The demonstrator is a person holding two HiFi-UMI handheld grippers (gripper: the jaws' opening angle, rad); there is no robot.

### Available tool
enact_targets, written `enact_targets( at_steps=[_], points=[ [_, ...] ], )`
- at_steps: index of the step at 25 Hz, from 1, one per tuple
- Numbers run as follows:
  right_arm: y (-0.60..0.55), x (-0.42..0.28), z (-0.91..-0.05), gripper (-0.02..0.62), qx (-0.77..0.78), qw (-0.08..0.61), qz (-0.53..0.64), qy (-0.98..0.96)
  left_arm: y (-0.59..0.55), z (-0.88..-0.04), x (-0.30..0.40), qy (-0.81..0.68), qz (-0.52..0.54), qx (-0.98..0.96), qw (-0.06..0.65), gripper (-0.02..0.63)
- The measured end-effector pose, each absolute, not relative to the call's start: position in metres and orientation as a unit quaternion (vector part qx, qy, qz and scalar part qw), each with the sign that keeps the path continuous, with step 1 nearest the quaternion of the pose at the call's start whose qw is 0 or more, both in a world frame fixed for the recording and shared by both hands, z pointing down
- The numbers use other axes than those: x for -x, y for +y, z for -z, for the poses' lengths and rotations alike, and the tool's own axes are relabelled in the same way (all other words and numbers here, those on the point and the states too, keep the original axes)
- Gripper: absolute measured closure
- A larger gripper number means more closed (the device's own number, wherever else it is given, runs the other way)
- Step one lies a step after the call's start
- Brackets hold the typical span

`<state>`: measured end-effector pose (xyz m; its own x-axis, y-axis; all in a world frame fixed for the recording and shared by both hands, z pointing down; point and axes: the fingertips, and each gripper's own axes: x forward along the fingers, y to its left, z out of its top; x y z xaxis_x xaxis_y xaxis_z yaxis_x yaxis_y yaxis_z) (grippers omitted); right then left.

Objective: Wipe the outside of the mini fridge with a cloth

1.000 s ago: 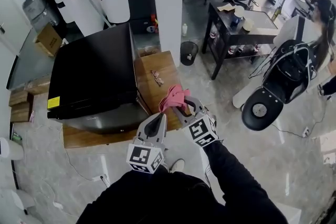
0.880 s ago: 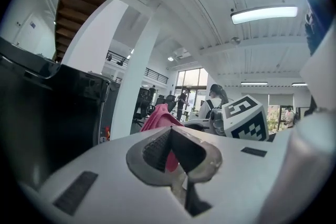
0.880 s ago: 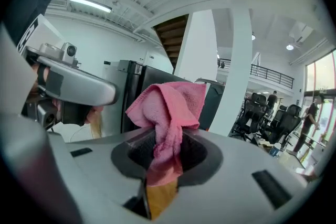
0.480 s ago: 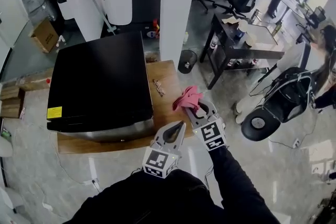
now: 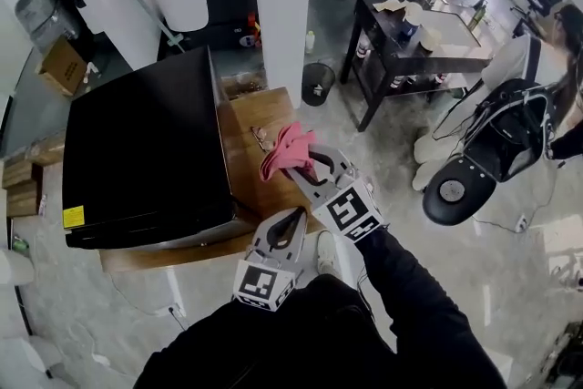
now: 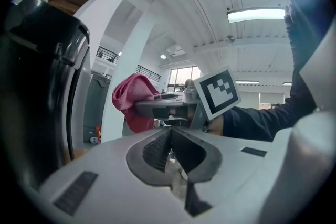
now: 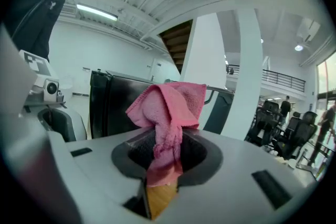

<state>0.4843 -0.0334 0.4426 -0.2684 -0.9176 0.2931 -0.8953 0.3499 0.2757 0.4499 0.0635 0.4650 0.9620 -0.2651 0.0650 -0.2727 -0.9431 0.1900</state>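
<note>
1. Pink cloth point(image 5: 288, 150): bunched and held up over the wooden table point(image 5: 248, 116). It sits just to the right of the black mini fridge point(image 5: 146, 150), apart from it.
2. Right gripper point(image 5: 307, 167): jaws pinch the cloth. Only the right gripper view shows how: a twisted tail is clamped between the pads, and the rest flops over as a loose hood. The fridge's dark side stands behind.
3. Left gripper point(image 5: 297, 214): lower and nearer the person, beside the right one. The left gripper view shows its jaws pressed together with nothing between them. The head view gives only its upper shell and marker cube.
4. Left gripper view alone: the fridge's rounded front edge at far left, and the right gripper side-on with the cloth at its tip.
5. Head view alone: the fridge's flat top with a yellow sticker point(image 5: 73, 216), spectacles point(image 5: 260, 138) on the table, and a waste bin point(image 5: 316, 84) on the floor beyond.
</note>
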Motion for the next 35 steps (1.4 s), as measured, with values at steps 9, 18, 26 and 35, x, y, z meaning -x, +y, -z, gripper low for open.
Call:
enact_targets(
  at_steps=[9,18,26,35],
  points=[
    [-0.039,-0.438,-0.448,0.491,-0.319,0.187,0.065,-0.927,0.045,-0.488,-0.456,-0.274,-0.02,-0.957,0.089,0.6],
    [-0.039,-0.398,-0.481,0.491,-0.142,0.154,0.08,-0.975,0.041,-0.51,-0.446,-0.407,0.002,-0.906,0.12,0.6],
    [-0.062,-0.403,-0.489,0.491,-0.105,0.121,0.075,-0.984,0.034,-0.519,-0.467,-0.427,-0.011,-0.897,0.113,0.6],
    [-0.138,-0.429,-0.5,0.491,-0.143,0.12,0.073,-0.98,-0.022,-0.506,-0.484,-0.447,0.012,-0.89,0.087,0.6]
  ],
)
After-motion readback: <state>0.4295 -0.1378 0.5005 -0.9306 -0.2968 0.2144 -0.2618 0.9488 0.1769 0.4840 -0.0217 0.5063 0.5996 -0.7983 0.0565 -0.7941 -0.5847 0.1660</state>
